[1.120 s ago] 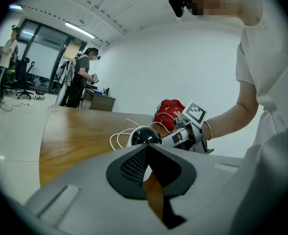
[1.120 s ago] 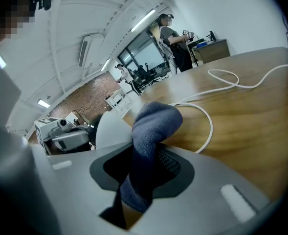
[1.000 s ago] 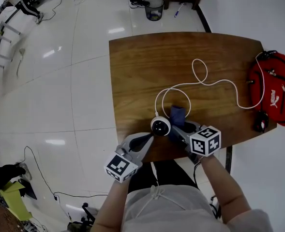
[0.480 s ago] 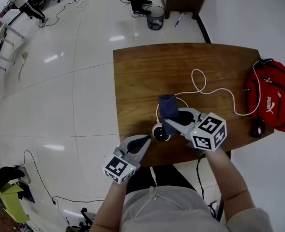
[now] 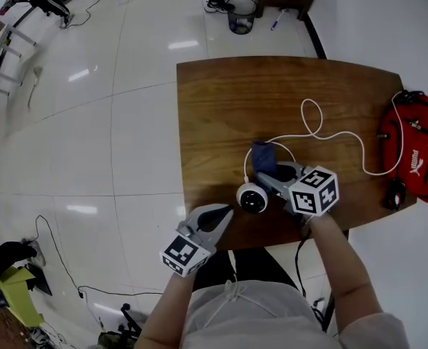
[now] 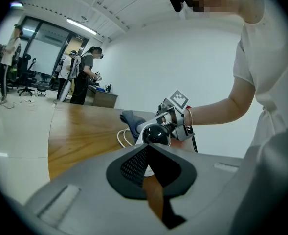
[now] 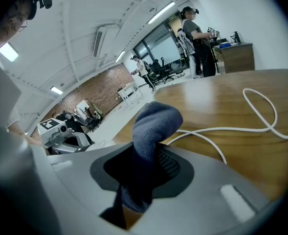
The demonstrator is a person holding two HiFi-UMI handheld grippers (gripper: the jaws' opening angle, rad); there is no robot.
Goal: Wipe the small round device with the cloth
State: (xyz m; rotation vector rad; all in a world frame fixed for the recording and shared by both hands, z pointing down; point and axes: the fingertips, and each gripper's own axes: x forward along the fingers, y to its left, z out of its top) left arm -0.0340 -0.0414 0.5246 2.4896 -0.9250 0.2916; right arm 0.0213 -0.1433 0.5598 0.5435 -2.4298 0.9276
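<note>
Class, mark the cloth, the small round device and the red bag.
cloth [image 7: 155, 122]: right gripper view, bunched top.
small round device [image 5: 252, 198]: head view, dark dome.
red bag [image 5: 421, 147]: head view, front panel.

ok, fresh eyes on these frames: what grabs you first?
The right gripper, shut on a dark blue cloth, sits beside the small round device near the wooden table's front edge. A red bag stands out at the table's right edge, with a white cable running toward it.
</note>
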